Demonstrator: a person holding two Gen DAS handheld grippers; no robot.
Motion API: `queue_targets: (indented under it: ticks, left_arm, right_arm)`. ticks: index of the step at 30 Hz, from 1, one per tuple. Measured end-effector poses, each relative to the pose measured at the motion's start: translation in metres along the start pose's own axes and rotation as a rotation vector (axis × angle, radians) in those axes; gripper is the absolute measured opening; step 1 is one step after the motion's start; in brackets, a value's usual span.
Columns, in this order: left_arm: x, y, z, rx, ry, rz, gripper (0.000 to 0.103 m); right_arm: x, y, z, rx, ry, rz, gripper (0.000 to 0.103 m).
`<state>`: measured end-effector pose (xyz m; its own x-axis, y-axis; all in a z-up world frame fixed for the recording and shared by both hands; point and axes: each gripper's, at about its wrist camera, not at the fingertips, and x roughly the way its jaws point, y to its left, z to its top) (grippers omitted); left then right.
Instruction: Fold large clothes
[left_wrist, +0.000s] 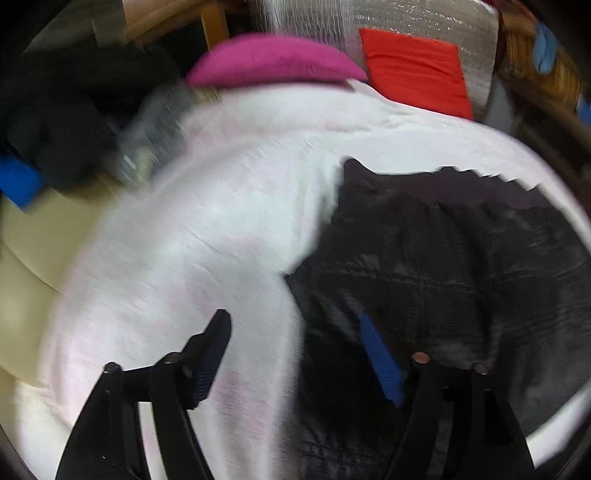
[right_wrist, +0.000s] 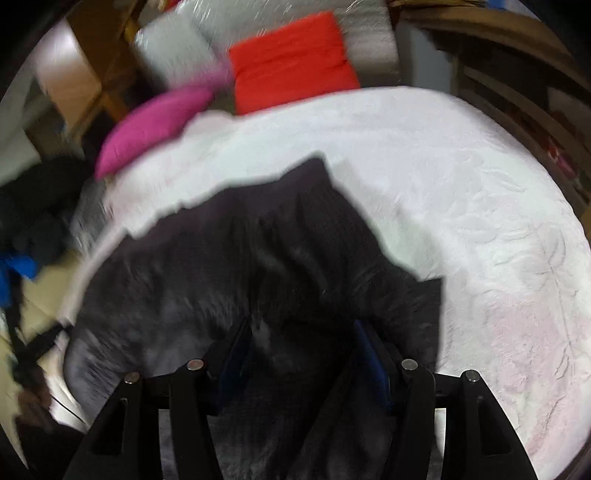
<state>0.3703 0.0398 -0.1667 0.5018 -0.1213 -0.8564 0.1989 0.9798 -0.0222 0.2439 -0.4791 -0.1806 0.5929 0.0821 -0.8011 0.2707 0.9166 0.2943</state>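
A dark grey knitted garment (left_wrist: 443, 258) (right_wrist: 258, 258) lies spread on a white quilted bedspread (left_wrist: 221, 221) (right_wrist: 443, 166). My left gripper (left_wrist: 293, 321) is open over the garment's left edge: its left finger is above the white cover and its blue-padded right finger (left_wrist: 380, 362) is above the dark cloth. My right gripper (right_wrist: 301, 326) is open low over the middle of the garment. Dark fabric lies between its fingers, and the pads do not press on it. Both views are blurred.
A pink cushion (left_wrist: 273, 62) (right_wrist: 155, 122) and a red cushion (left_wrist: 413, 70) (right_wrist: 295, 59) sit at the far end of the bed. A pile of dark clothes (left_wrist: 55, 110) (right_wrist: 33, 206) with something blue (left_wrist: 18, 181) lies to the left. Wooden furniture (right_wrist: 517, 92) stands on the right.
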Motion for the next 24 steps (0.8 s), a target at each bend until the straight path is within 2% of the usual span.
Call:
queue_targets:
  ticks: [1,2,3,6,8,10,14,17,19,21,24]
  left_arm:
    - [0.003,0.01,0.002,-0.045,0.029,-0.077,0.076]
    - [0.008,0.024,0.006,-0.114,0.061,-0.166,0.076]
    - [0.012,0.032,0.008,-0.152,0.08,-0.206,0.078]
    - [0.027,0.058,0.015,-0.269,0.143,-0.366,0.081]
    - [0.035,0.062,0.018,-0.297,0.17,-0.445,0.082]
    - [0.048,0.063,0.02,-0.305,0.219,-0.53,0.083]
    - [0.069,0.057,0.017,-0.321,0.305,-0.573,0.083]
    - [0.077,0.048,0.014,-0.287,0.341,-0.574,0.084]
    - [0.081,0.046,0.013,-0.268,0.348,-0.568,0.086]
    - [0.082,0.043,0.012,-0.263,0.348,-0.579,0.09]
    - [0.082,0.036,0.011,-0.237,0.342,-0.587,0.092]
  right_arm:
    - [-0.007,-0.009,0.002,0.031,-0.031,0.002,0.074]
    - [-0.015,-0.023,0.005,0.082,-0.062,0.008,0.079]
    - [-0.02,-0.038,0.006,0.136,-0.076,0.025,0.082]
    - [-0.021,-0.078,0.007,0.289,-0.06,0.115,0.082]
    - [-0.014,-0.099,0.006,0.361,-0.031,0.176,0.082]
    - [-0.003,-0.11,0.007,0.381,0.016,0.22,0.082]
    - [0.021,-0.119,0.003,0.39,0.13,0.302,0.082]
    - [0.037,-0.117,-0.004,0.361,0.204,0.294,0.082]
    - [0.045,-0.114,-0.005,0.337,0.228,0.302,0.085]
    - [0.048,-0.112,-0.005,0.322,0.211,0.348,0.092]
    - [0.057,-0.105,-0.001,0.316,0.218,0.46,0.093]
